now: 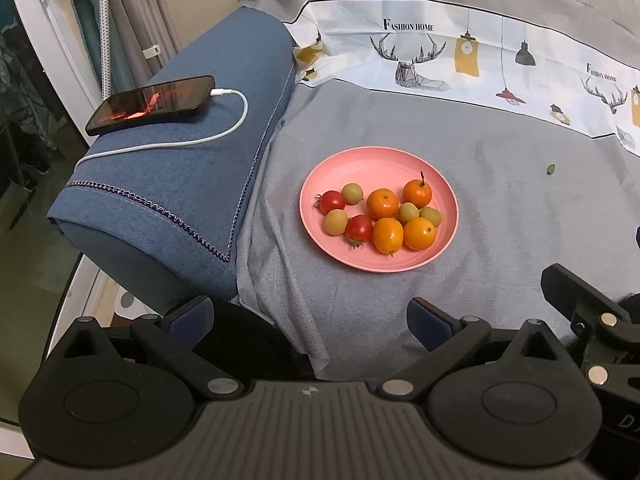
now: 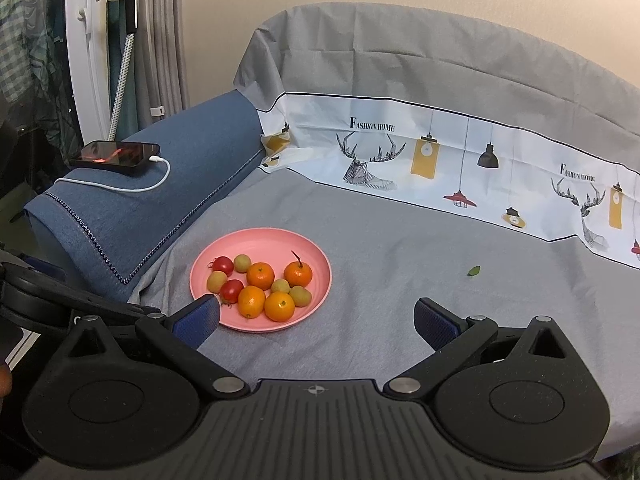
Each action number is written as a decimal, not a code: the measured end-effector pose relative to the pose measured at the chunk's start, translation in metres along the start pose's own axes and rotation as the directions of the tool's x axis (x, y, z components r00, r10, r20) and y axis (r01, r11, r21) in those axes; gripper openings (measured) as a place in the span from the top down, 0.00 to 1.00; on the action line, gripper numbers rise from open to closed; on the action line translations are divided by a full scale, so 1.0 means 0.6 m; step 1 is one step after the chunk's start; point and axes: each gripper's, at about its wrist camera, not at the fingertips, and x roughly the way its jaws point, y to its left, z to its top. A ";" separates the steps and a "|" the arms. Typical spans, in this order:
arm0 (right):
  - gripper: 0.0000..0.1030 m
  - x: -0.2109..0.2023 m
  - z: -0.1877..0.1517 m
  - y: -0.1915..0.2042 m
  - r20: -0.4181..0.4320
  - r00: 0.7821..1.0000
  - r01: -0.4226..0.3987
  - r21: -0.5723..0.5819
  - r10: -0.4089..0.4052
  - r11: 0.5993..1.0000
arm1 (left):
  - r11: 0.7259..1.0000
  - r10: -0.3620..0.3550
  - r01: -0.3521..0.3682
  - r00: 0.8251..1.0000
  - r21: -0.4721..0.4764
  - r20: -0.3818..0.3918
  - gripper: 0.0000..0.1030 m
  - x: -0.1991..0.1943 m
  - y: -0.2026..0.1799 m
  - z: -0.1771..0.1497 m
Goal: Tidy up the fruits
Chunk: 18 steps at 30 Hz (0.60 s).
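We hold both tools back from the fruit with nothing in them: our left gripper (image 1: 310,322) has its jaws spread wide over the grey cloth (image 1: 500,216), and our right gripper (image 2: 318,318) is just as wide apart, its left pad overlapping the near rim of the pink plate (image 2: 276,240) in its own view, though we cannot tell whether it touches. Ahead of both sits that plate, and on it lies all the fruit we can see: four oranges (image 1: 383,204), two red tomatoes (image 1: 332,201) and four small yellow-green fruits (image 1: 352,193), mixed together and touching in a loose cluster rather than sorted by kind. The plate lies ahead and centred for the left tool, ahead and to the left for the right. We judge this could fit fruit already gathered onto the plate, or a heap waiting to be sorted out of it; the pictures do not settle which. Only a small green leaf (image 2: 474,271) lies on the cloth, well apart to the right
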 end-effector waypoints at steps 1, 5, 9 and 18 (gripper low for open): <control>0.01 0.000 0.000 0.000 0.000 1.000 0.000 0.000 0.000 1.000 | 1.000 0.000 0.000 1.000 0.002 -0.001 0.00 0.000 -0.001 0.000; 0.01 0.000 0.000 0.000 0.000 1.000 0.000 0.000 0.000 1.000 | 1.000 0.002 -0.002 1.000 0.006 -0.004 0.00 0.002 -0.002 0.000; 0.01 0.000 -0.001 0.001 -0.001 1.000 -0.001 0.002 0.001 1.000 | 1.000 0.005 -0.005 1.000 0.006 -0.005 0.00 0.003 -0.002 0.000; 0.01 0.006 -0.006 0.003 -0.006 1.000 -0.001 0.009 0.001 1.000 | 1.000 0.006 -0.006 1.000 0.008 -0.005 0.00 0.003 -0.002 0.000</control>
